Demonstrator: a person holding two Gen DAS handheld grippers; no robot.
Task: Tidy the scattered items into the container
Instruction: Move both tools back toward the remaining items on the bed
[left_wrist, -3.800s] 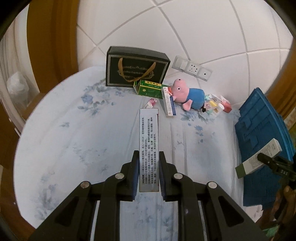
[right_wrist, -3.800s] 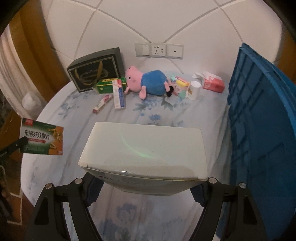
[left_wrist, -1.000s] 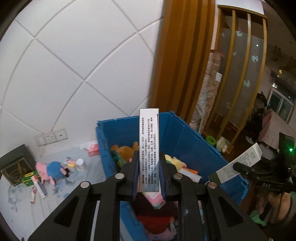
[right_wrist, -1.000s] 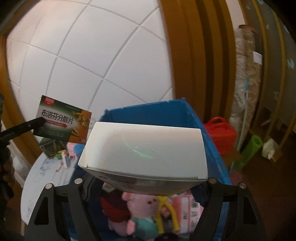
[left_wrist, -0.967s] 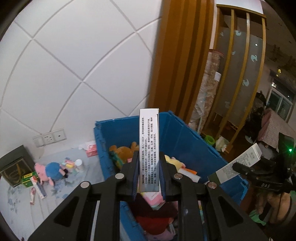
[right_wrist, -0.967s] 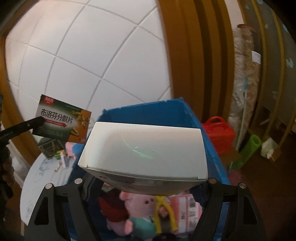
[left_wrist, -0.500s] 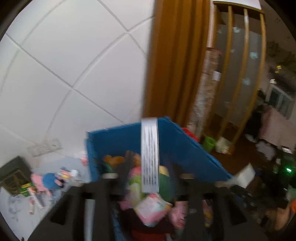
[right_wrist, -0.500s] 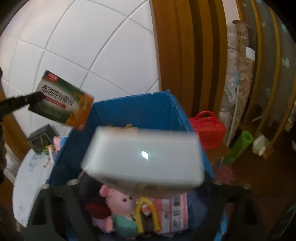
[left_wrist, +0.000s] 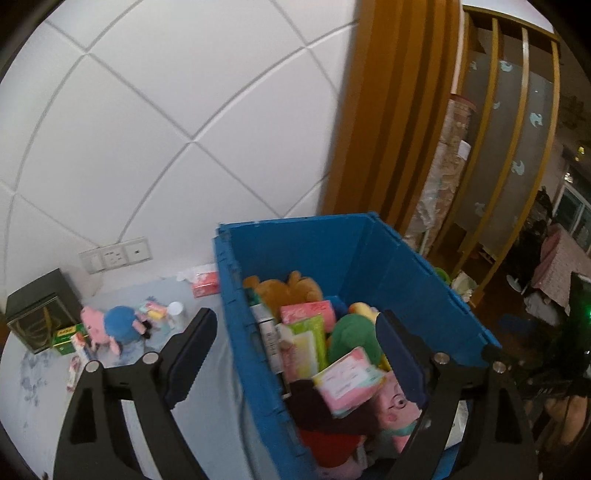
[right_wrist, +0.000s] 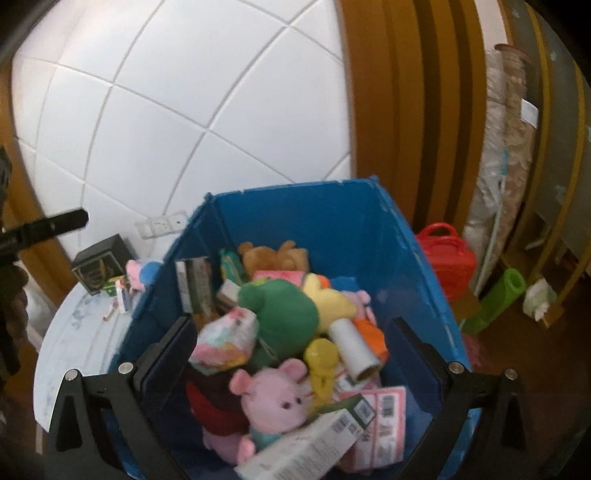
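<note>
Crate (left_wrist: 402, 280) beside toy-strewn bed (left_wrist: 33, 402)

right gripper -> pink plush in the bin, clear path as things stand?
Probably yes. The right gripper hangs open and empty over the blue bin, and the pink plush lies on top of the pile just below the fingers. Only a white box leans against its lower side.

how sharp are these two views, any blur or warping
Left wrist: blue crate fairly sharp, the pink packet inside slightly smeared. Right wrist: softer, white box at the bottom motion-blurred. Both: fisheye bends the wall tile lines, corners dark.
</note>
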